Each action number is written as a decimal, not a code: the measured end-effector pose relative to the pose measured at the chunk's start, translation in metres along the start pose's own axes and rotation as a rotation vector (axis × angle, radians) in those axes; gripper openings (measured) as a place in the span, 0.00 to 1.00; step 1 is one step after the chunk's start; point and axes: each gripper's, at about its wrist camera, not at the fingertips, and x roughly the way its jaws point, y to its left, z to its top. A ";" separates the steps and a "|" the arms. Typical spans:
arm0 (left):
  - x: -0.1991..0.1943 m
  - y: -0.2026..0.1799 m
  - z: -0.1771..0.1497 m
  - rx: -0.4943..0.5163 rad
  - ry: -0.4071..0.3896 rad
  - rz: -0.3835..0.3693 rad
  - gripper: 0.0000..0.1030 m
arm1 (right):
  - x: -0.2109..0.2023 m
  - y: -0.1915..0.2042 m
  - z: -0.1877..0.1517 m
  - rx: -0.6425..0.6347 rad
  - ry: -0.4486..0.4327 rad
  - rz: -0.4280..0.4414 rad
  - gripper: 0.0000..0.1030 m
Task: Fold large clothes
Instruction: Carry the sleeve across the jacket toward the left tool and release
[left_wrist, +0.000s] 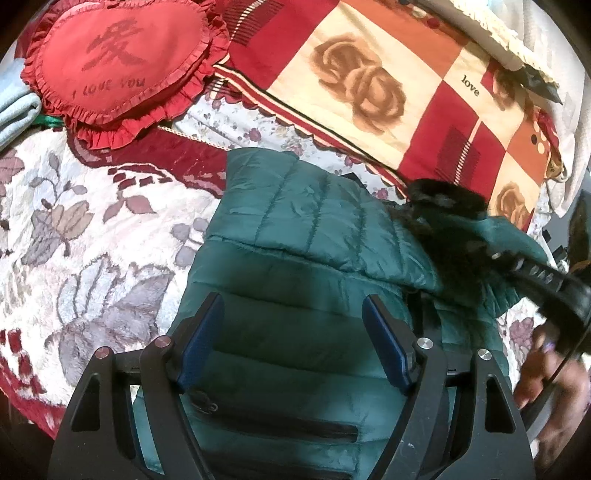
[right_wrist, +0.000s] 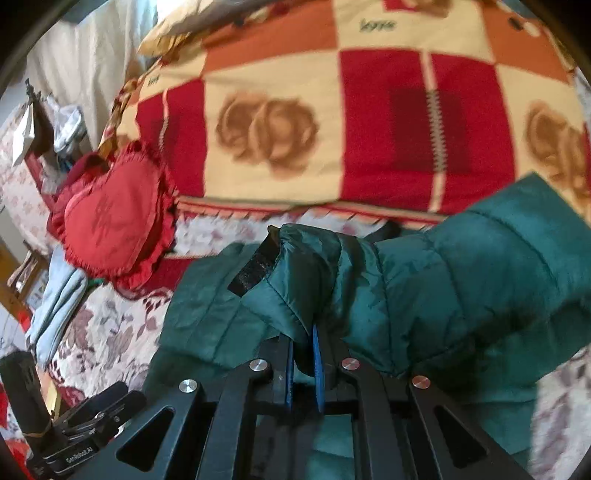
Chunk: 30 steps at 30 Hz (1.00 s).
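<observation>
Dark green quilted puffer jacket (left_wrist: 295, 236) with black fur trim (left_wrist: 443, 199) lies on the bed's floral cream-and-maroon blanket (left_wrist: 92, 229), one part folded over the body. Right gripper (right_wrist: 303, 365) pinched narrow on a bunched green fold of the jacket, lifting it. Left gripper (left_wrist: 291, 343) spread wide above the jacket's lower panels, holding nothing. Beyond: red-and-cream checked rose blanket (left_wrist: 369, 81); red frilled heart-shaped cushion (left_wrist: 118, 62) at the far left.
</observation>
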 end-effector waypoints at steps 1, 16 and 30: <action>0.001 0.001 0.000 -0.002 0.003 0.002 0.75 | 0.007 0.005 -0.003 -0.007 0.013 0.005 0.08; 0.007 0.006 0.001 -0.017 0.011 0.009 0.75 | 0.053 0.029 -0.019 -0.062 0.100 0.022 0.08; 0.009 0.009 0.005 -0.025 0.014 0.021 0.75 | 0.062 0.038 -0.011 -0.020 0.121 0.085 0.63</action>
